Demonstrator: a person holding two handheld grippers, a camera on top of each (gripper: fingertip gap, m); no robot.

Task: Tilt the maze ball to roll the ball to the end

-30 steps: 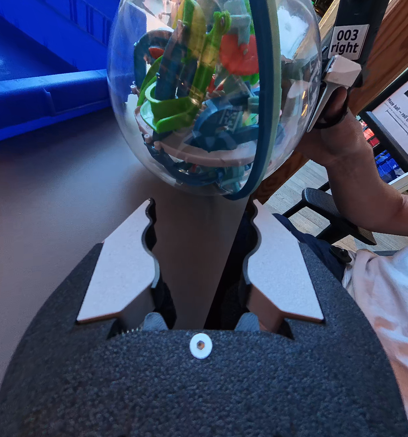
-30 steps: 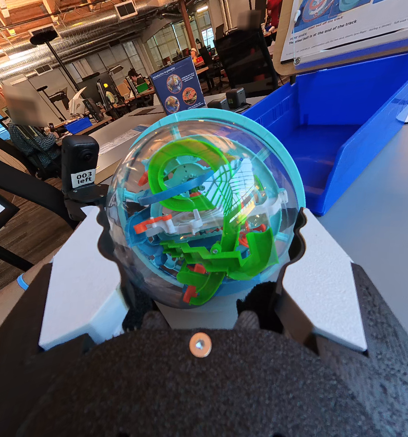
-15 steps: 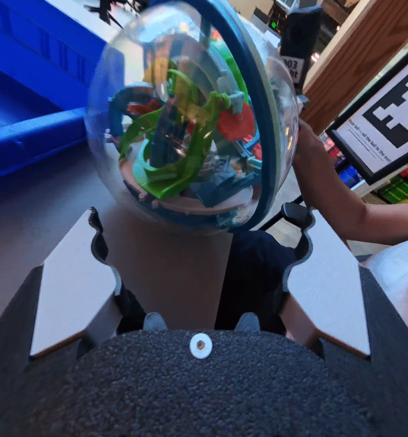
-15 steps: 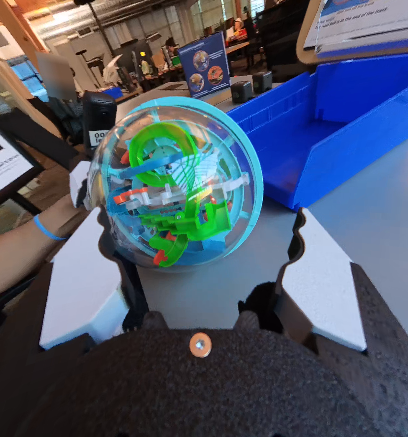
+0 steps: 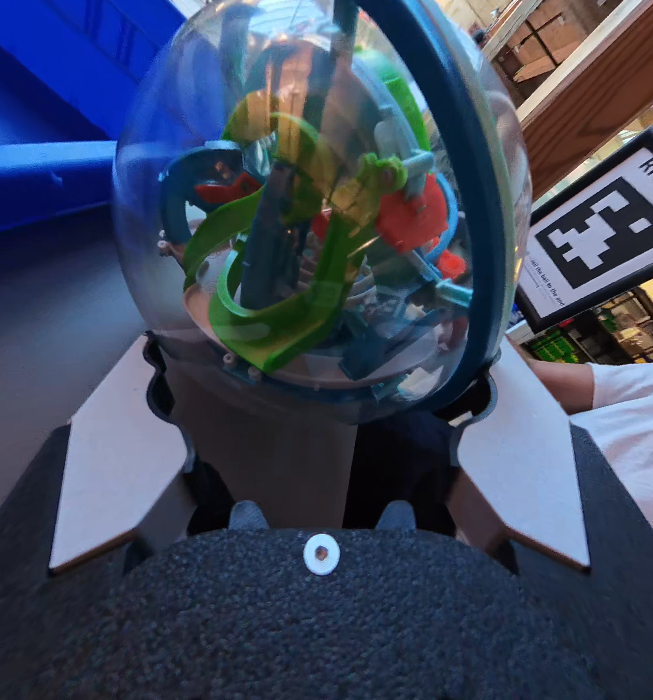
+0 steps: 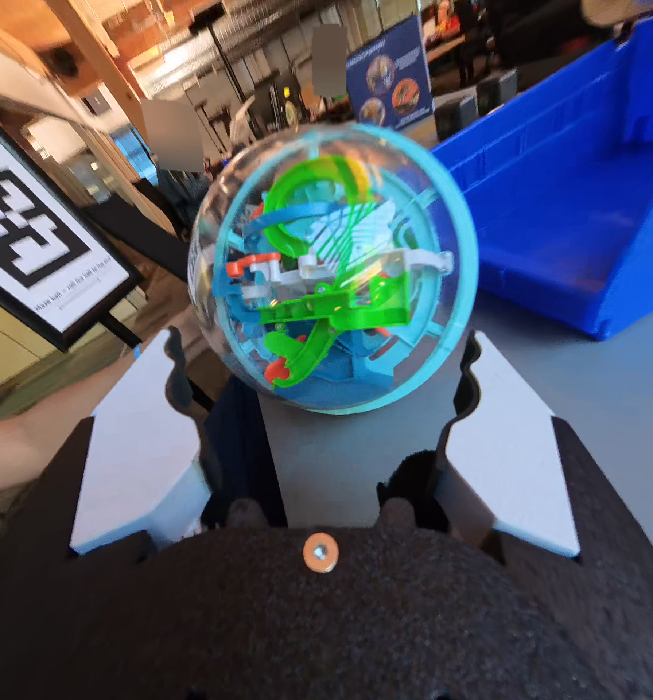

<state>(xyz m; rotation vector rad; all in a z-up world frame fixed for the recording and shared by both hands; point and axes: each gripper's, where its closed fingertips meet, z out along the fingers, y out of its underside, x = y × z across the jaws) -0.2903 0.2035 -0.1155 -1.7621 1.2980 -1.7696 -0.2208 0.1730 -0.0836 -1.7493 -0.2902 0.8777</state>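
Near the tabletop (image 6: 601, 397) edge, the maze ball (image 6: 332, 265) is sitting between both grippers for tilting. Left gripper (image 5: 323, 363) fingers are spread around its sides, contact unclear; right gripper (image 6: 323, 363) fingers are gaping, apart from it.

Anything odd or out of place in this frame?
Nothing damaged. The maze ball is right at the table edge, partly overhanging it. The right tool is open and clear; the left tool brackets it, grip unclear.

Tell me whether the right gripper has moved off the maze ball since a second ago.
Yes. The right gripper has backed away, open, from the maze ball beside the blue bin.
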